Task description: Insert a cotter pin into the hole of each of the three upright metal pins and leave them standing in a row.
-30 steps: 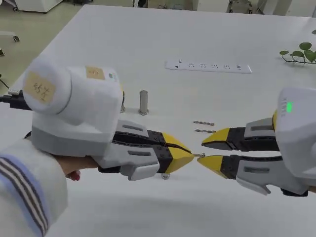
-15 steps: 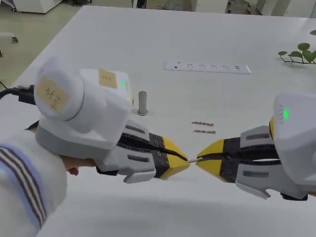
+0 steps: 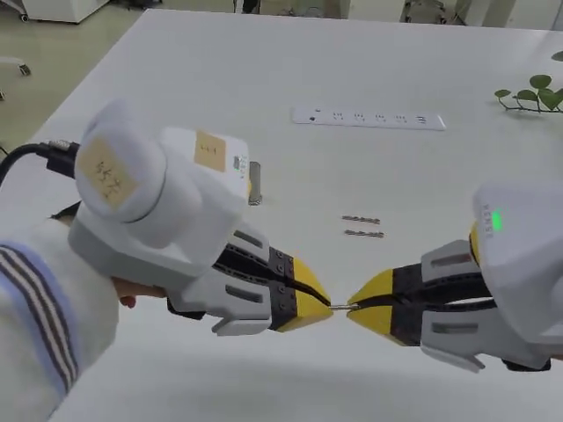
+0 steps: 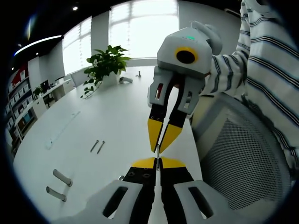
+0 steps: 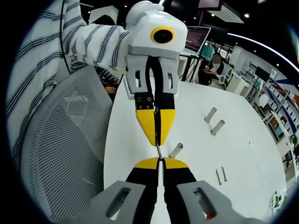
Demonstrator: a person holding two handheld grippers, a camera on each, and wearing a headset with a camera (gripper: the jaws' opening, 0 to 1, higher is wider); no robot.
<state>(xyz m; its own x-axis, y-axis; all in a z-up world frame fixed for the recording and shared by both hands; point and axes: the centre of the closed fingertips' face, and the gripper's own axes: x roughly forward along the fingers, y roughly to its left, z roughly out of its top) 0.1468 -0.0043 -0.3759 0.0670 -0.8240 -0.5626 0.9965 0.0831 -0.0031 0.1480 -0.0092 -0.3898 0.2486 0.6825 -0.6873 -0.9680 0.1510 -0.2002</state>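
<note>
I hold my left gripper (image 3: 324, 305) and my right gripper (image 3: 354, 309) nose to nose, both nearly level just above the white table (image 3: 220, 79). Both pairs of yellow-tipped jaws are pinched together on one thin silver metal cotter pin (image 3: 341, 307), which bridges the small gap between the tips. My left hand (image 3: 132, 294) wraps under the left gripper's body. Two spare thin cotter pins (image 3: 361, 220) lie side by side beyond the tips. A grey upright metal pin (image 3: 254, 195) stands behind the left gripper, partly hidden by it.
</note>
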